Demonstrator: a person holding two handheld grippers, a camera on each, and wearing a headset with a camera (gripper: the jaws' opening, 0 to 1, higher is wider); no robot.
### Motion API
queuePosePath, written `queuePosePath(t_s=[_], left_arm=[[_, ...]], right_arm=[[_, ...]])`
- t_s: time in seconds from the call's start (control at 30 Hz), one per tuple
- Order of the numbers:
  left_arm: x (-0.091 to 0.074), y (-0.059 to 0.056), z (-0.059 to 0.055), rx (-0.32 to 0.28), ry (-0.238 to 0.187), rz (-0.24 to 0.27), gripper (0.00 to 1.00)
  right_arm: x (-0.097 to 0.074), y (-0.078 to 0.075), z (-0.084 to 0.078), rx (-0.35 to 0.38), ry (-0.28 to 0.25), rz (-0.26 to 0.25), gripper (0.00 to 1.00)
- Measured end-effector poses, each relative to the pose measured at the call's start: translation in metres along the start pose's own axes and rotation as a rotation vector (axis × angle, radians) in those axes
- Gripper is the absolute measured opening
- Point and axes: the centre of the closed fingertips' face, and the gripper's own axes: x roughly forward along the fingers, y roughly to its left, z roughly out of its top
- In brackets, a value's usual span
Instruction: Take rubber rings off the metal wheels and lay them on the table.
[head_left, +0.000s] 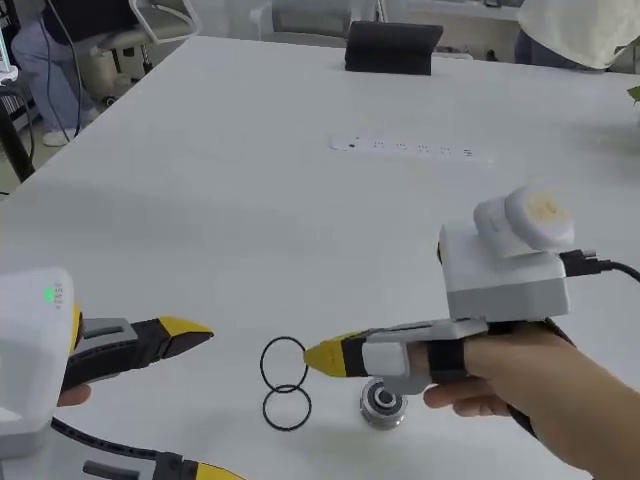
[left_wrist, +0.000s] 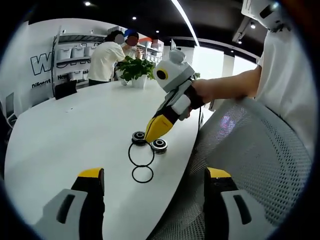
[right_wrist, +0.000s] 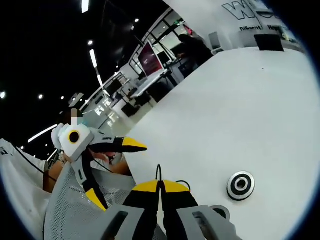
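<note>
My right gripper (head_left: 312, 357) is shut on the edge of a thin black rubber ring (head_left: 284, 361), which shows as a dark line rising from its tips (right_wrist: 160, 184). This ring (left_wrist: 141, 154) looks to rest on the white table (head_left: 300, 200). A second rubber ring (head_left: 287, 407) lies flat just nearer to me. A metal wheel (head_left: 383, 400) sits under the right hand. Two wheels (left_wrist: 139, 137) (left_wrist: 159, 145) show behind the rings in the left gripper view. My left gripper (head_left: 208, 400) is open, a little left of the rings, with nothing between its jaws (left_wrist: 155, 172).
A white power strip (head_left: 410, 149) lies mid-table and a black case (head_left: 392, 47) stands at the far edge. A potted plant (left_wrist: 135, 67) and people are at the far end. A mesh chair (left_wrist: 240, 150) is beside the near table edge.
</note>
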Motion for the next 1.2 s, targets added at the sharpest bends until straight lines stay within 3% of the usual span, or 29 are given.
queuePosePath(t_s=[0.17,0.47,0.6,0.97,1.2], left_arm=[[0.0,0.001,0.001,-0.002,-0.004,0.005,0.8],[-0.001,0.003,0.001,-0.009,-0.006,0.015,0.79],[-0.002,0.003,0.0,-0.012,-0.008,0.018,0.79],[-0.002,0.004,0.0,-0.022,-0.013,0.023,0.78],[-0.003,0.003,-0.001,-0.023,-0.012,0.024,0.78]], right_arm=[[0.0,-0.008,-0.004,0.038,-0.002,-0.008,0.0],[0.003,-0.021,-0.021,0.069,0.047,-0.038,0.0],[0.006,-0.025,-0.03,0.059,0.086,-0.056,0.0],[0.008,-0.034,-0.04,0.001,0.13,-0.112,0.0],[0.007,-0.038,-0.039,-0.039,0.133,-0.134,0.0]])
